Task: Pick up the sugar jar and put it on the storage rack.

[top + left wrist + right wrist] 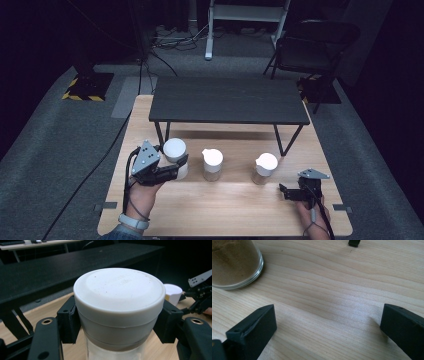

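Observation:
My left gripper (178, 165) (119, 324) is shut on a glass jar with a white lid (174, 149) (119, 293), its pads clamping the neck just under the lid. This lid sits higher in the high view than the other two. A second white-lidded jar (212, 164) stands mid-table. A third, with brown powder (264, 168) (234, 262), stands to the right. My right gripper (285, 192) (329, 327) rests low over the wooden tabletop (225, 205), just right of that third jar, open, with bare wood between its jaws.
A low black bench-like shelf (227, 100) stands on the far half of the table, its legs just behind the jars. The table's edges lie close to both hands. On the floor beyond are a folding chair (310, 47) and cables.

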`<state>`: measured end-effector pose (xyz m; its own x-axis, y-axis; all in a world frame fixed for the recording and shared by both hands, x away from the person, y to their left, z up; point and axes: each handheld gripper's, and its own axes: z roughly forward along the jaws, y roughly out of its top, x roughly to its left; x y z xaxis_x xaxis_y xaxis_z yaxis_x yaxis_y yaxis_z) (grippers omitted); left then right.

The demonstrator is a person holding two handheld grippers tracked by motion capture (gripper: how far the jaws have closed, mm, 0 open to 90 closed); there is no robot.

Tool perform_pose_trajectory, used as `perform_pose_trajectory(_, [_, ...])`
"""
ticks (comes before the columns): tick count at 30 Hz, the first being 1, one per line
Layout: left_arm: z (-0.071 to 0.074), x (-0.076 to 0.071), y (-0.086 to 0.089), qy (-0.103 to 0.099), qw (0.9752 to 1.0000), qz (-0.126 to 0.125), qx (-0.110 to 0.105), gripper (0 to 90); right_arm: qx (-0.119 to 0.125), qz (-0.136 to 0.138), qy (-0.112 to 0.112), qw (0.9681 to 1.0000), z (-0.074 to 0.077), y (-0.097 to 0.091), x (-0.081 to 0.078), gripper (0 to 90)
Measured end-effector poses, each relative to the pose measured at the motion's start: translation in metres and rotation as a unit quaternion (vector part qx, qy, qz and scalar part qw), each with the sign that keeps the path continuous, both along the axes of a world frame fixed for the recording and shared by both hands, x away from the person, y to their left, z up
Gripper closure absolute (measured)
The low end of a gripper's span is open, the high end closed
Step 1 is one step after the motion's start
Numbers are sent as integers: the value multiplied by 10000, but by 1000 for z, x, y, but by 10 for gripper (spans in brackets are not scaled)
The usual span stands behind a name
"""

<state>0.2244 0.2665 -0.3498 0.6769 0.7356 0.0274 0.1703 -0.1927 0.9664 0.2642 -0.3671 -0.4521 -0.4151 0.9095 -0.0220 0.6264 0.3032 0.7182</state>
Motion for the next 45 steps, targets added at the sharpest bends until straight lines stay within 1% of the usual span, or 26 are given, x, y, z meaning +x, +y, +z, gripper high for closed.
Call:
perform_pose_trajectory(3, [8, 5, -1, -39, 10000, -13, -39, 339, 1, 1, -1, 10000, 0, 0, 0, 4])
perform_pose_trajectory(4, [8, 5, -1, -39, 10000, -13, -39, 339, 0, 0, 0, 10000, 0, 0, 0, 4])
perform_pose_trajectory(5, [12, 7, -3, -71, 10000, -9, -1, 339, 1, 0, -1, 10000, 0, 0, 0, 4])
perform_pose_trajectory(7, [14, 9, -5, -104, 9999, 4, 18, 339, 2, -1, 1, 10000, 0, 0, 0, 4])
perform_pose_trajectory(13, [23, 18, -8, -130, 9999, 7, -23, 339, 4, -6, 4, 10000, 0, 0, 0, 4])
perform_pose_trajectory(23, [41, 34, -12, -254, 9996, 7, -80, 339, 6, -8, 3, 10000, 0, 0, 0, 4])
perform_pose_trajectory(27, [45, 40, -13, -273, 9995, 25, -150, 339, 8, -12, 0, 10000, 0, 0, -1, 4])
perform_pose_trajectory(32, [50, 47, -16, -300, 9994, 29, -140, 339, 8, -12, 0, 10000, 0, 0, -1, 4])
perform_pose_trajectory(36, [53, 56, -14, -264, 9993, 3, -257, 339, 8, -11, 0, 10000, 0, 0, -1, 4])
perform_pose_trajectory(39, [54, 60, -13, -246, 9993, 19, -295, 339, 8, -11, 0, 10000, 0, 0, -1, 4])
perform_pose_trajectory(40, [56, 63, -13, -254, 9991, 39, -324, 339, 8, -11, 0, 10000, 0, 0, -1, 4])
perform_pose_trajectory(42, [59, 65, -13, -283, 9991, 63, -319, 339, 8, -11, 0, 10000, 0, 0, -1, 4])
perform_pose_trajectory(45, [67, 69, -15, -327, 9991, 53, -256, 339, 8, -12, 1, 10000, 0, 0, -1, 4])
